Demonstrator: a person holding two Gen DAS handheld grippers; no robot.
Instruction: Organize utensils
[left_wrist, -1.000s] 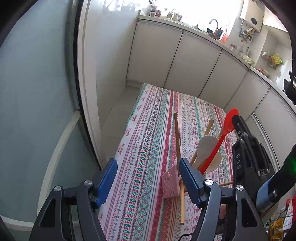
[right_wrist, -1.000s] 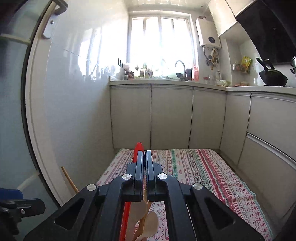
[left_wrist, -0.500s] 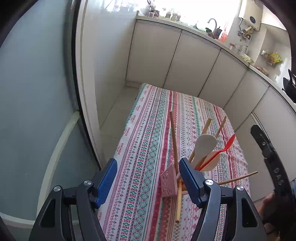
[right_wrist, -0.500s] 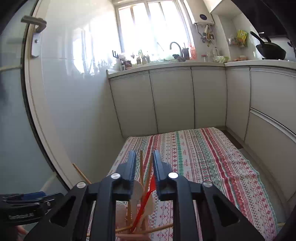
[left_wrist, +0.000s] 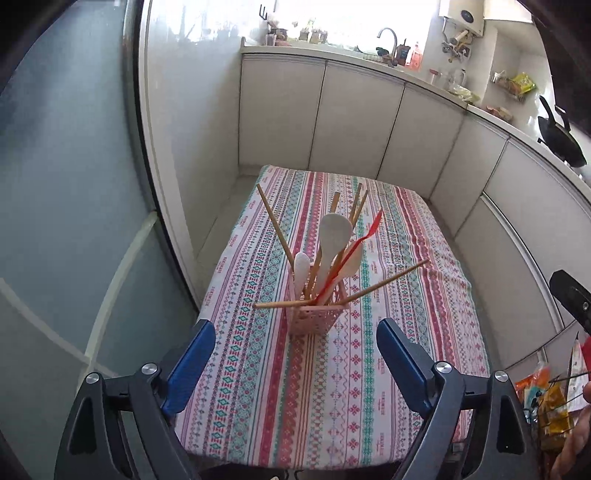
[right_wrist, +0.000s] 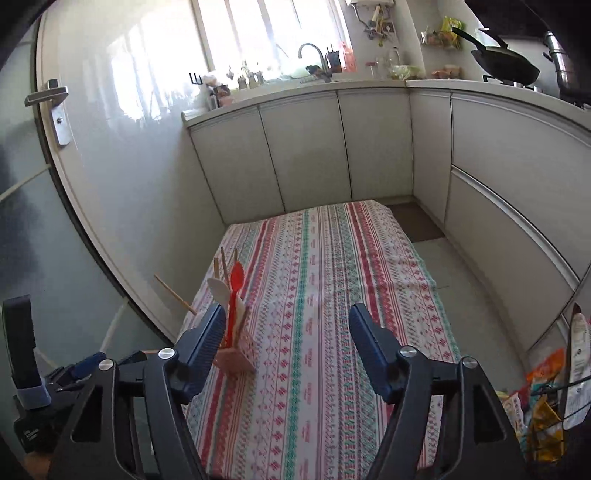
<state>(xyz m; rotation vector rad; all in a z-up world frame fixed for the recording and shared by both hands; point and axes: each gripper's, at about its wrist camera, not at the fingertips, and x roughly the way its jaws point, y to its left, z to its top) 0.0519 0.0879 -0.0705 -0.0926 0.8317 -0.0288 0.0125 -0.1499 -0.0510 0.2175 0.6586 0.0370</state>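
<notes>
A pink perforated holder (left_wrist: 313, 316) stands upright on the striped tablecloth (left_wrist: 369, 387). It holds a red spatula (left_wrist: 360, 243), white spoons (left_wrist: 332, 236) and several wooden chopsticks (left_wrist: 271, 218); one chopstick lies across its rim. My left gripper (left_wrist: 295, 356) is open and empty, just in front of the holder. In the right wrist view the holder (right_wrist: 236, 354) sits behind my left fingertip, with the red spatula (right_wrist: 236, 282) sticking up. My right gripper (right_wrist: 286, 343) is open and empty, above the cloth to the holder's right.
The table (right_wrist: 332, 277) sits between a glossy door (right_wrist: 92, 184) on the left and white cabinets (right_wrist: 332, 147) behind and to the right. Snack packets (right_wrist: 543, 406) hang off the table's near right corner. The right gripper's body (left_wrist: 572, 299) shows at the left view's right edge.
My right gripper let go of the red spatula into the holder, opened and pulled back to the right. My left gripper drew back, so the holder now stands ahead of it.
</notes>
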